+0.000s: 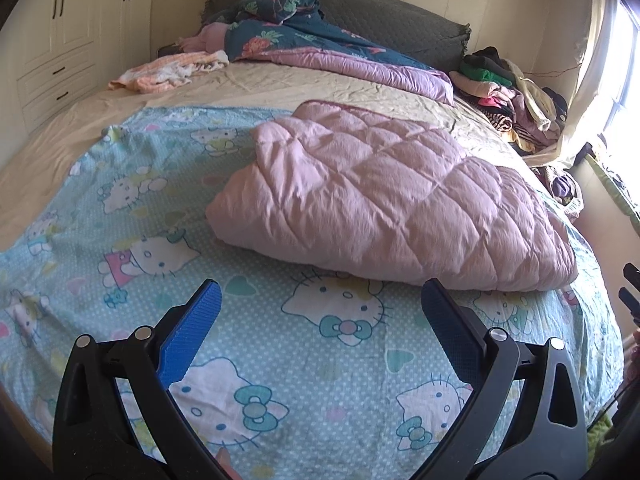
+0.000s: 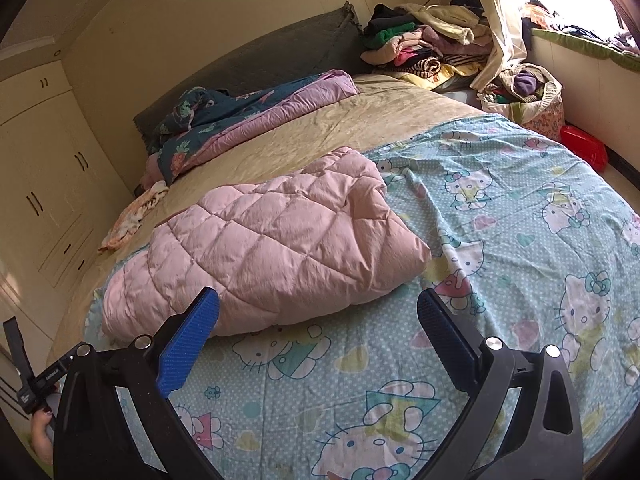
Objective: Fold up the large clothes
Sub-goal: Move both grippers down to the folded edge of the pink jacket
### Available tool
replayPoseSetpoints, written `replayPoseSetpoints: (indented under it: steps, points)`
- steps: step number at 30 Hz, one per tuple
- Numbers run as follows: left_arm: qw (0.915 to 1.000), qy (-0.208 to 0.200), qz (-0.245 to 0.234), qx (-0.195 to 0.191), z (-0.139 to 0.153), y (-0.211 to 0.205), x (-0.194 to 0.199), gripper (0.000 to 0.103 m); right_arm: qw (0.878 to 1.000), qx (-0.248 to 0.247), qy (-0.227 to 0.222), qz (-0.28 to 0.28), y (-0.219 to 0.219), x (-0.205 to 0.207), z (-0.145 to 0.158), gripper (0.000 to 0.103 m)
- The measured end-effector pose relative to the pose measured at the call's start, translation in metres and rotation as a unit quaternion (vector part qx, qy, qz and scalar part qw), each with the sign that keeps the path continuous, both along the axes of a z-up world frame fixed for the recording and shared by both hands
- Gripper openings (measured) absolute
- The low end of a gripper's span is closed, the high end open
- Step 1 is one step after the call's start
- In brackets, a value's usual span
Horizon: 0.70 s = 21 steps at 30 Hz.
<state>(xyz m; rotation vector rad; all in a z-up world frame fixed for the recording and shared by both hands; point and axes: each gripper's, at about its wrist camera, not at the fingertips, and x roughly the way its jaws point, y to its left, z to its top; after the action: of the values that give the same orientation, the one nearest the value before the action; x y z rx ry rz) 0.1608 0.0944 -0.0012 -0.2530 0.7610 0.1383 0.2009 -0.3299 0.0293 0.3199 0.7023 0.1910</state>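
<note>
Bedroom light falls on the bed [image 1: 60, 148], where our pink quilted coat [image 1: 384, 196] lies on the cartoon sheet [image 1: 304, 360], near its head-side edge. We judge it folded into a puffy, wrinkled bundle, perhaps finished. Our left gripper [image 1: 320, 320] and right gripper [image 2: 318, 322] hover spread wide, grasping nothing.

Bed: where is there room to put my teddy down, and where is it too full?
Free: the kitty sheet between the pink quilt and the grippers' open jaws, and on the quilt's window side. Also the beige sheet between the quilt and the blue duvet. Crowded: the clothes pile by the window, and the headboard end under the duvet.
</note>
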Motion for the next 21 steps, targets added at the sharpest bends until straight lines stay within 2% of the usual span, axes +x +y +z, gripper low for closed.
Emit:
replayPoseSetpoints:
  steps: [14,21]
  points:
    - [0.9977,0.035,0.019,-0.056,-0.03,0.012,0.016,0.094,0.997,0.021,0.055,-0.047,-0.007,0.017,-0.034,0.099]
    - [0.9925,0.047,0.044,-0.103,-0.042,0.027,0.038,0.093,0.995,0.041,0.079,-0.048,-0.003,0.038,-0.048,0.099]
